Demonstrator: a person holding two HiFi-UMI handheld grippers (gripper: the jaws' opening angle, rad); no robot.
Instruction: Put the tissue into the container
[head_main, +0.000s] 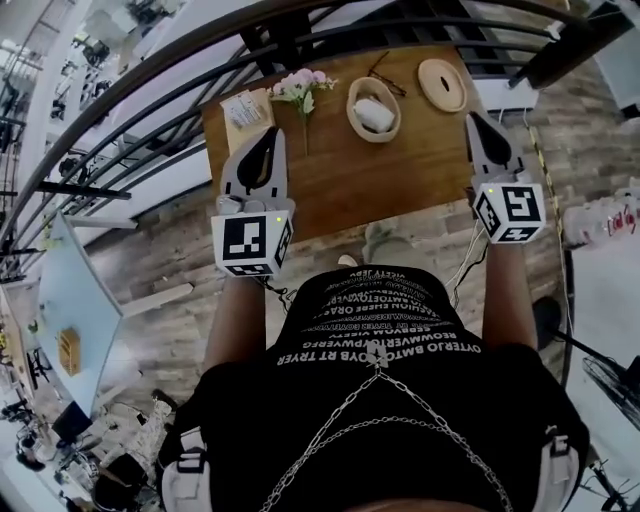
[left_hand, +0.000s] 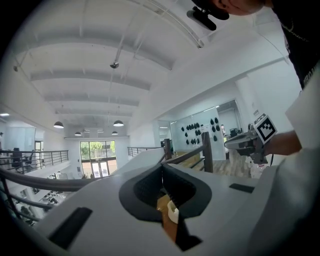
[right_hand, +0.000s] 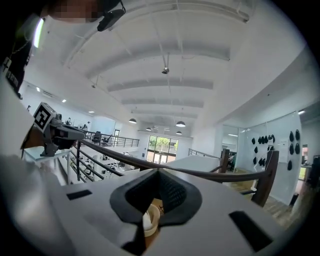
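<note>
The left gripper (head_main: 268, 138) and the right gripper (head_main: 473, 120) are held up at the near corners of the wooden table (head_main: 340, 175), each with its jaws brought fully together and nothing gripped between them. A white tissue (head_main: 376, 115) is seen lying inside the oval container (head_main: 354, 112), with a round lid (head_main: 442, 84) just to its right and flowers (head_main: 302, 88) to its left

Desk (head_main: 340, 175) is showing matt brown wood with visible grain. Container (head_main: 353, 110) is presenting smooth pale wood. Tissue (head_main: 376, 116) is looking like soft, white, matt paper.
</note>
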